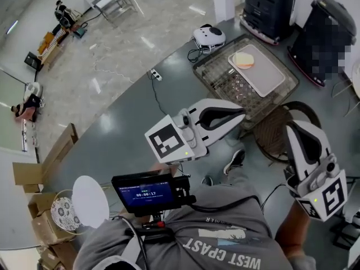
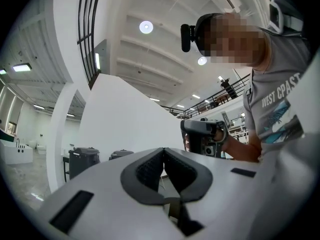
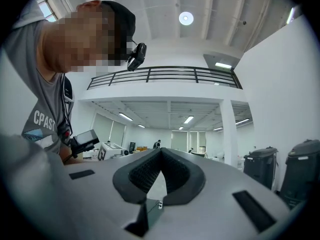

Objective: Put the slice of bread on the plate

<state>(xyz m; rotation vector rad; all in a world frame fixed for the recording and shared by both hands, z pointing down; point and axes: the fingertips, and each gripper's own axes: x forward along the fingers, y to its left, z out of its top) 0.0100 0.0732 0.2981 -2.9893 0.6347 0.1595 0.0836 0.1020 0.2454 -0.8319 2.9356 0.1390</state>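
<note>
A round, pale slice of bread (image 1: 243,59) lies on a beige tray (image 1: 264,75) inside a wire rack (image 1: 219,75) at the upper right of the head view. A white round plate (image 1: 90,200) shows at the lower left, beside a patterned one (image 1: 63,212). My left gripper (image 1: 243,113) is held level in mid air, short of the rack, its jaws pressed together with nothing between them (image 2: 162,153). My right gripper (image 1: 293,129) hangs at the right, also away from the bread, its jaws meeting at the tip and empty (image 3: 161,152).
A dark round woven basket (image 1: 275,129) sits below the rack. Black bins (image 1: 271,4) stand at the top right, and a white device (image 1: 209,36) with a cable lies left of the rack. Cardboard boxes (image 1: 34,176) are at the lower left. A small screen (image 1: 143,191) is on the person's chest.
</note>
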